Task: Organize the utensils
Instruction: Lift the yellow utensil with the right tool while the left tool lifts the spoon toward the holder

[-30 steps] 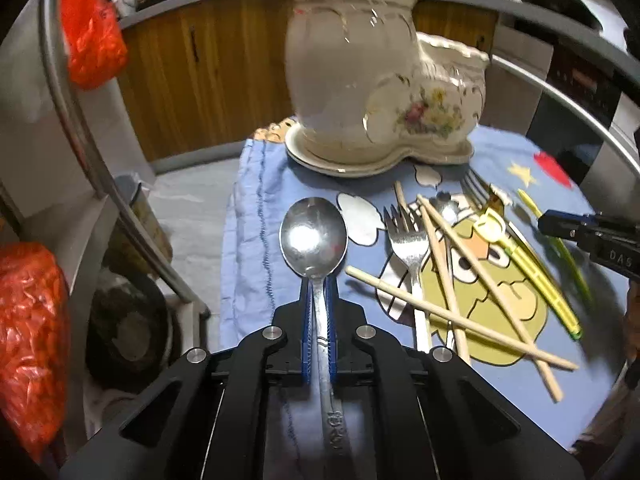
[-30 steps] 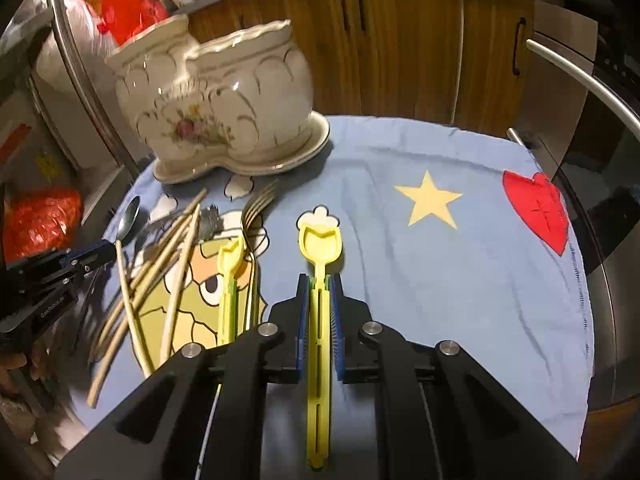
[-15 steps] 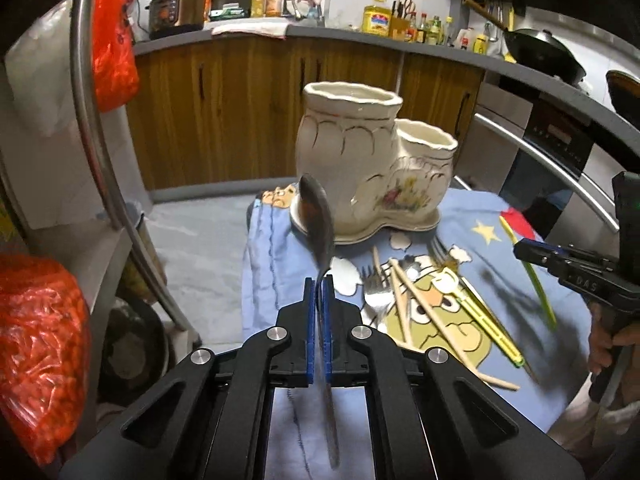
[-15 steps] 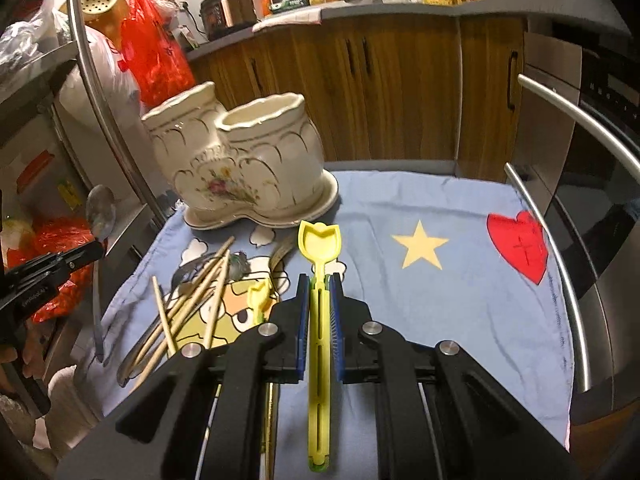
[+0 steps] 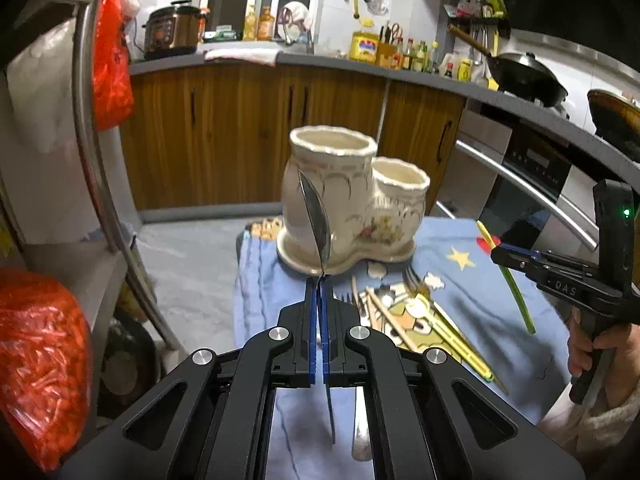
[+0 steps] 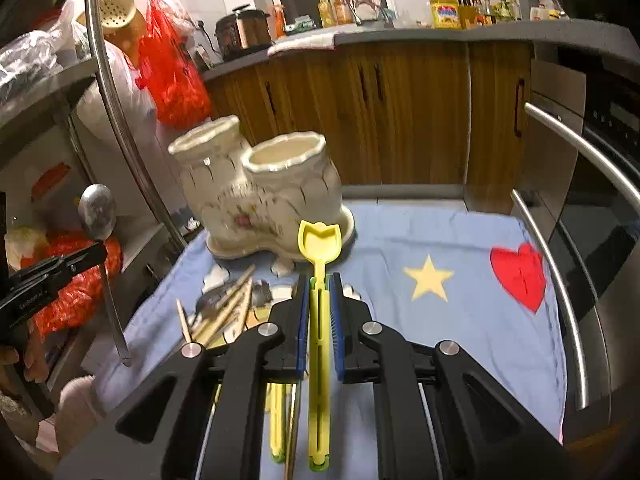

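Left jaws grip a spoon, right jaws a yellow scoop; the holder looks empty, chopsticks remain on the table.

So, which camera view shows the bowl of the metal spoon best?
The right wrist view. There the metal spoon turns the broad face of its bowl to the camera, above the left hand-held gripper shut on its handle. In the left wrist view, the bowl appears edge-on, only a thin sliver before the ceramic holder.
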Demonstrator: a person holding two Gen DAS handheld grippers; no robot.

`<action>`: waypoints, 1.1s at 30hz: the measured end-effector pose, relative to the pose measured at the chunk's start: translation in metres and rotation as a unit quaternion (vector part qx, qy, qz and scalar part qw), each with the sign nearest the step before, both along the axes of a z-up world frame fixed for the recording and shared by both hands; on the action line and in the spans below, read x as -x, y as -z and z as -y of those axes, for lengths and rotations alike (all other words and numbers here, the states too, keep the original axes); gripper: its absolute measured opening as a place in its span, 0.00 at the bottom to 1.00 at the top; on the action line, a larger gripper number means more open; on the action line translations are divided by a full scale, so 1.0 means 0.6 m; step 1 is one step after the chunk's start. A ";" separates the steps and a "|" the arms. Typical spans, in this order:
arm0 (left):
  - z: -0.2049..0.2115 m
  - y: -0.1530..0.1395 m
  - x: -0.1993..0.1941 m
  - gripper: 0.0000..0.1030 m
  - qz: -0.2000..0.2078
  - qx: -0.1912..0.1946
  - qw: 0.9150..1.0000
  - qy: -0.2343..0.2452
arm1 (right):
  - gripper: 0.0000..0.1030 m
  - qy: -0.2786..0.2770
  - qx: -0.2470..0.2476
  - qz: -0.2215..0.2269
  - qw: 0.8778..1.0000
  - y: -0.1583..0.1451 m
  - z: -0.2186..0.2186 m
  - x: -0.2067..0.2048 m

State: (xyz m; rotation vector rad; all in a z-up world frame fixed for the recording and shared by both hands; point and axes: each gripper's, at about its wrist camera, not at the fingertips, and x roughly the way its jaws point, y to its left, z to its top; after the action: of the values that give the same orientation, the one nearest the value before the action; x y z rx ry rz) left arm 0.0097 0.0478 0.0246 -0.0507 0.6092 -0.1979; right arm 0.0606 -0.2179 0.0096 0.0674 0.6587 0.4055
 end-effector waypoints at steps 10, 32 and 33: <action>-0.033 -0.098 -0.017 0.02 0.049 0.065 0.997 0.015 | 0.10 -0.014 -0.055 0.042 0.998 -0.076 -0.012 -0.053; 0.029 -0.188 -0.239 0.03 0.154 0.006 0.988 -0.013 | 0.10 0.036 -0.133 0.136 0.981 -0.118 -0.094 -0.256; 0.030 -0.182 -0.241 0.02 0.154 0.001 0.988 -0.013 | 0.10 0.039 -0.132 0.132 0.982 -0.109 -0.093 -0.260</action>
State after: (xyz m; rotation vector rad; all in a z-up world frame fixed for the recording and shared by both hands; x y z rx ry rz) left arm 0.1543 0.0296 0.1341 -0.0301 0.3007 -0.1768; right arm 0.2169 -0.1620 0.0751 0.2870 0.3354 0.4151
